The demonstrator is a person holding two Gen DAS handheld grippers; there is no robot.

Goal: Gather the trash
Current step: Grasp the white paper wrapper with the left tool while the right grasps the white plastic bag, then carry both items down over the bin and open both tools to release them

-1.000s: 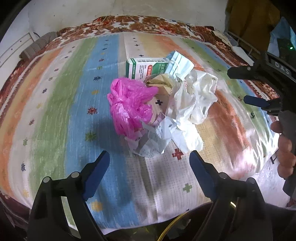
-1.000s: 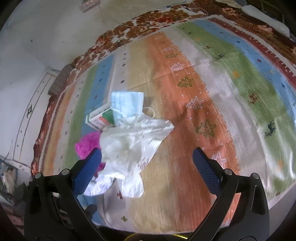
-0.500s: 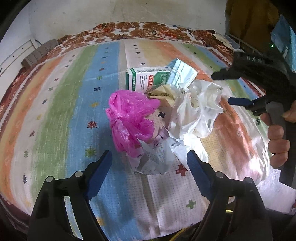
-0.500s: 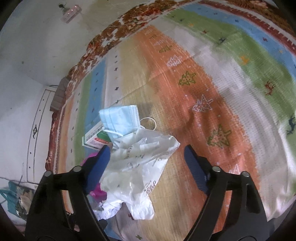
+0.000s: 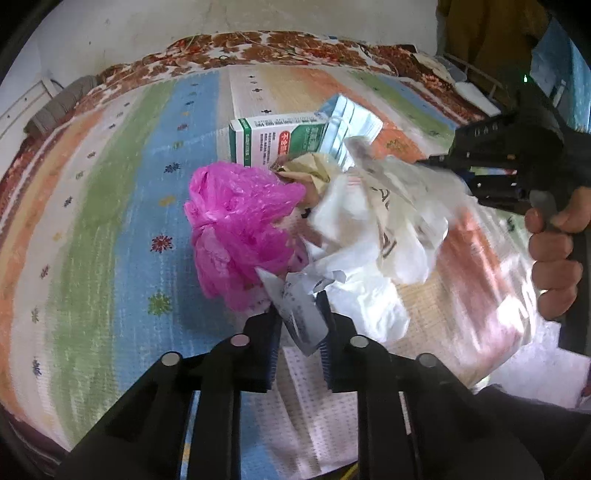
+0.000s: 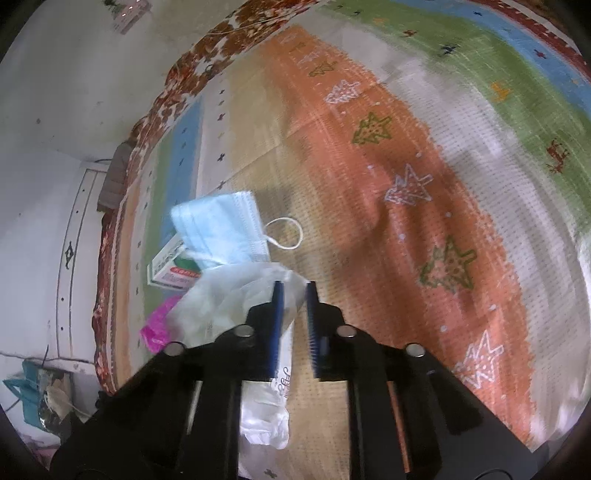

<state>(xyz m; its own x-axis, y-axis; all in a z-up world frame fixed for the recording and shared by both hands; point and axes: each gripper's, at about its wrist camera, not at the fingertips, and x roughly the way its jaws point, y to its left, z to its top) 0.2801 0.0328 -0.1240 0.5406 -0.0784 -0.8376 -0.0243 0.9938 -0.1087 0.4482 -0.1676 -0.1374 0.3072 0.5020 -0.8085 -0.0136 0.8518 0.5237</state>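
Observation:
A trash pile lies on a striped blanket (image 5: pixel 110 206). It holds a crumpled pink plastic bag (image 5: pixel 236 229), a white plastic bag (image 5: pixel 391 221), a printed paper scrap (image 5: pixel 299 314), a green-and-white carton (image 5: pixel 277 142), a blue face mask (image 6: pixel 221 225) and a tan wrapper (image 5: pixel 310 170). My left gripper (image 5: pixel 299 325) is shut on the paper scrap at the pile's near edge. My right gripper (image 6: pixel 293 295) is shut on a corner of the white plastic bag (image 6: pixel 236 295); it shows at the right of the left wrist view (image 5: pixel 491 166).
The blanket (image 6: pixel 406 184) spreads wide to the right of the pile. A white wall (image 5: pixel 184 22) stands behind the bed. A teal bag (image 6: pixel 26 395) sits on the floor beyond the bed's edge. Dark clutter (image 5: pixel 480 44) lies at the far right.
Both grippers have moved in and closed: the left on the paper scrap, the right on the white bag's corner. Both were open and apart from the pile before.

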